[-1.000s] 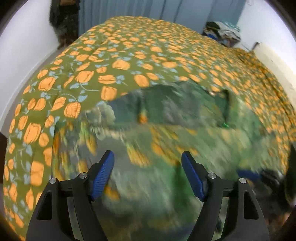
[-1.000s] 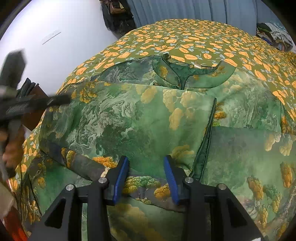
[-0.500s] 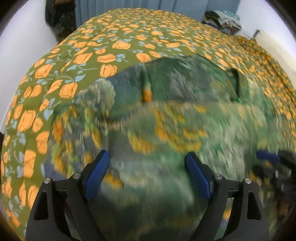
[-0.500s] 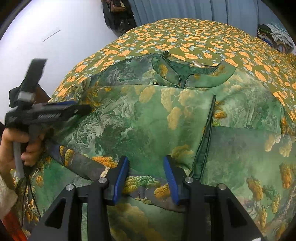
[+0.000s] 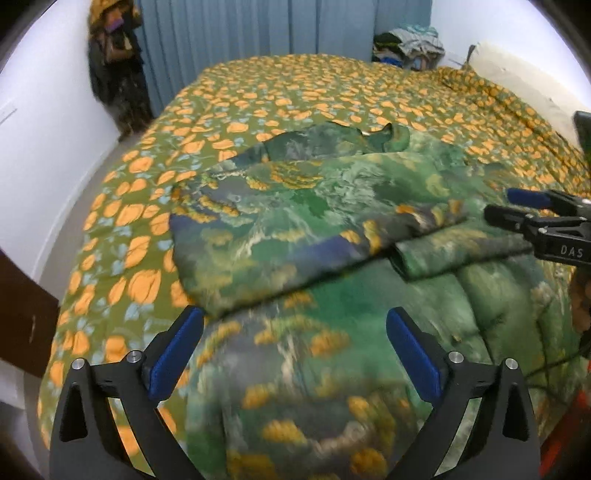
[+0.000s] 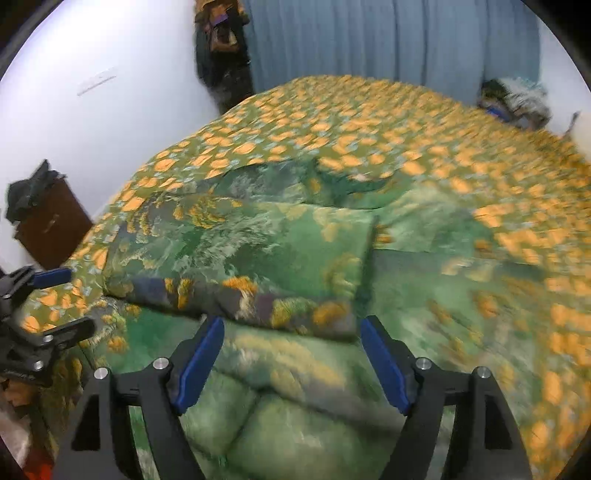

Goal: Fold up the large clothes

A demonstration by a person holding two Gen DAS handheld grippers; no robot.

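1. Left wrist view: a large green garment [image 5: 332, 229] printed with trees and yellow-orange clusters lies spread on the bed [image 5: 295, 92], with one panel folded across its middle so that a dark, blue-grey hem runs left to right over the layer beneath.
2. Its neckline [image 5: 373, 136] lies at the far end, and the near part of the cloth bunches in soft folds toward the cameras.
3. Just above that near part hangs the left claw [image 5: 295, 354]; its jaws are opening, already wide, and nothing is pinched between the blue pads [image 5: 173, 358].
4. At the right of the same view the right claw [image 5: 524, 210] hangs over the garment's right side. Its jaws are opening too, and in its own view [image 6: 291, 358] no cloth sits between them.
5. Covering the bed is an olive spread with orange flowers.
6. Beyond it hang blue curtains [image 5: 258, 33], a heap of clothes [image 5: 410, 48] sits at the far right, and a brown cabinet [image 6: 51, 229] stands by the left wall.
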